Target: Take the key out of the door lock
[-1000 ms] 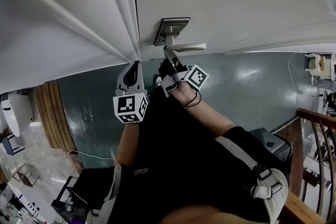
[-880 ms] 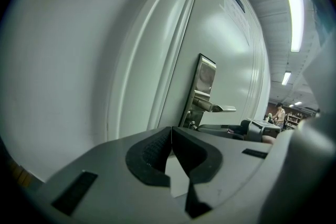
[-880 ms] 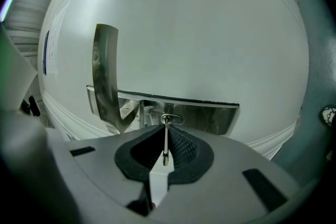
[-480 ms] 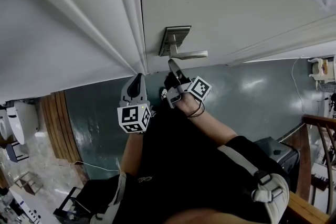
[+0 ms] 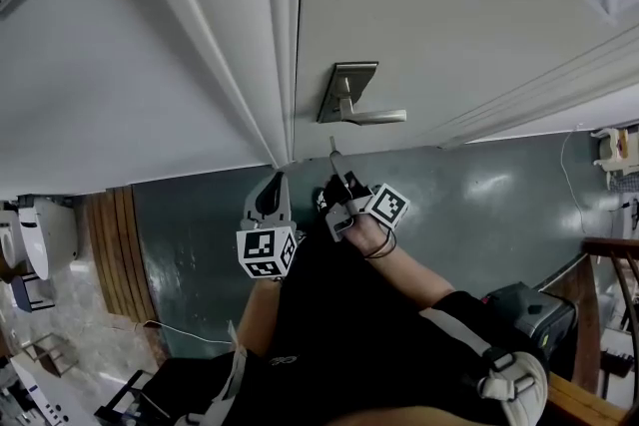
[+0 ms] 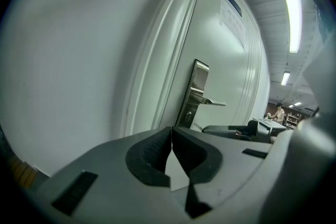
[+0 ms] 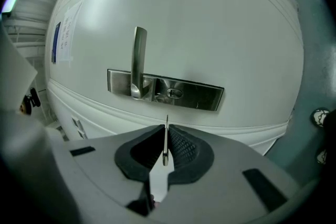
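My right gripper (image 7: 165, 132) is shut on a thin metal key (image 7: 166, 140). The key stands edge-on between the pads, its tip poking out toward the door. The key is clear of the keyhole (image 7: 174, 93) in the steel lock plate (image 7: 202, 96). In the head view the right gripper (image 5: 335, 160) hovers a short way below the lever handle (image 5: 376, 117) and the lock plate (image 5: 349, 80). My left gripper (image 5: 277, 185) hangs beside it to the left, near the door frame. Its jaws (image 6: 171, 136) are shut with nothing between them.
The white door (image 5: 449, 15) fills the top of the head view, with its frame (image 5: 270, 35) on the left and a dark green floor (image 5: 479, 185) below. A wooden railing (image 5: 609, 254) and a dark box (image 5: 519, 299) stand at the right. The person's black clothing covers the lower middle.
Both grippers have drawn back from the door together. The gap between the right gripper's tip and the lock plate has widened, with the key still in its jaws.
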Available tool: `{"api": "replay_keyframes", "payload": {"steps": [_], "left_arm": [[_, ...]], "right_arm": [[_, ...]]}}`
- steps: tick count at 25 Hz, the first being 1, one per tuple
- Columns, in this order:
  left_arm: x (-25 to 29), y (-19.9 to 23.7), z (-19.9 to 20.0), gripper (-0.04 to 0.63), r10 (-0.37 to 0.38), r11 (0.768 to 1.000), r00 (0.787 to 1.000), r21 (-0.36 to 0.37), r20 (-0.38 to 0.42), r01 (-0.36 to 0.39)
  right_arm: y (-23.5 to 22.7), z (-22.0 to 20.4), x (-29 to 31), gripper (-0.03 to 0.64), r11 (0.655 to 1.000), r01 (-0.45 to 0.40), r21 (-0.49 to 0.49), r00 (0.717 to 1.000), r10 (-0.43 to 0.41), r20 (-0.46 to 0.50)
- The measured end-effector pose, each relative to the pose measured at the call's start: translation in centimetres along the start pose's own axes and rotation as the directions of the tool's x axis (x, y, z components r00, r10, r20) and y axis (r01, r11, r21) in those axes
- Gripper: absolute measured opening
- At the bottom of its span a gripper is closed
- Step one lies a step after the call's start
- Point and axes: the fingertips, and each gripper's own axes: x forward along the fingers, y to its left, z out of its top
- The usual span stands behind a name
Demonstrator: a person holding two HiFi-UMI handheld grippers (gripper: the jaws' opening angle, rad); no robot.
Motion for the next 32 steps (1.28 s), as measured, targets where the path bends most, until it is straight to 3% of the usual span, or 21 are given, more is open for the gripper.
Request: {"api": "replay_keyframes", "payload": {"steps": [7,17,27,32], "left_arm": [[-1.3,-0.9,-1.1,0.025,-0.014,1.0,1.0,-0.01,-0.007,0.014],[-2.0,-2.8,-0.3,0.025,0.03,1.0,0.999,-0.008,0.028,-0.03],[-2.4,-7.2,-1.4,0.025,0.075,0.997,0.996,-0.022,0.037,-0.075],[-3.0,-9.7,-2.0,0.025,0.086,0.996,0.995,-0.041,0.04,-0.085]], "right_arm": [[0.3,-1.3,-2.1,0.029,0.999,0.012,-0.05,0.999,-0.013,-0.033],[1.4,-1.2,-3.1,0.031,0.99,-0.005,-0.142,0.993,-0.012,-0.12],[1.6,-0.6,-6.5,0.031,0.99,-0.02,-0.136,0.975,-0.01,-0.222],[2.8,-0.1,-8.3,0.031,0.983,-0.103,-0.154,0.964,0.061,-0.26]]}}
